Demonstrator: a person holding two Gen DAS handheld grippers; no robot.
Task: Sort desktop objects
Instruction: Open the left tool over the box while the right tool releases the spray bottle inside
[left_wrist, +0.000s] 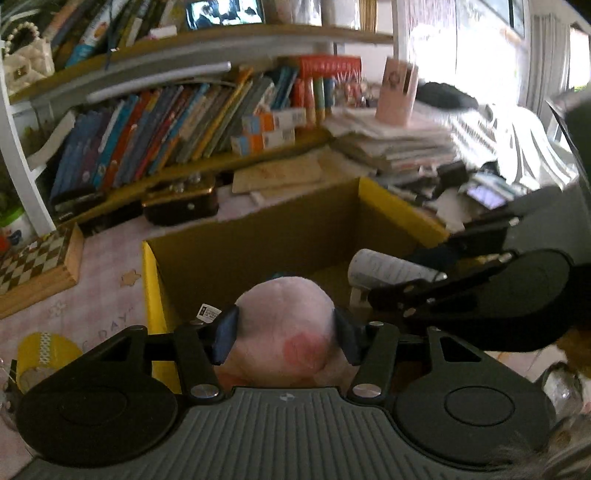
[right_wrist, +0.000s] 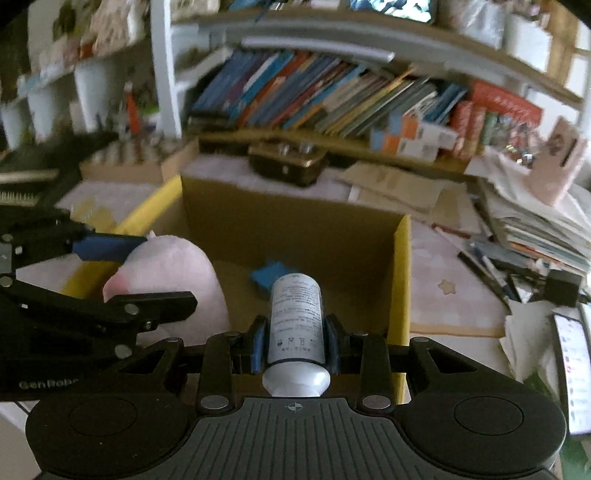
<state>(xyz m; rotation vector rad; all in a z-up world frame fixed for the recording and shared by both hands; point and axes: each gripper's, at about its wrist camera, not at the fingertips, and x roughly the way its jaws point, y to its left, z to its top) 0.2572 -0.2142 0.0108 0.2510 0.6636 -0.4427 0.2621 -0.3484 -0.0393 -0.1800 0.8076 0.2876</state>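
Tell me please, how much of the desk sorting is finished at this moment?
Done: one blue item already lies inside the cardboard box. In hand: the left gripper holds a pink plush toy and the right gripper holds a white bottle, both over the box. Left: pens and papers remain on the desk.

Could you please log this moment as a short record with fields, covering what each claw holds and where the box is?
left claw: shut on a soft pink plush toy, held over the near edge of the box
right claw: shut on a white cylindrical bottle with printed text, its far end pointing into the box
container: open brown cardboard box with yellow edges, on the desk in front of both claws
inside box: small blue object on the floor
behind box: row of leaning colourful books on the shelf
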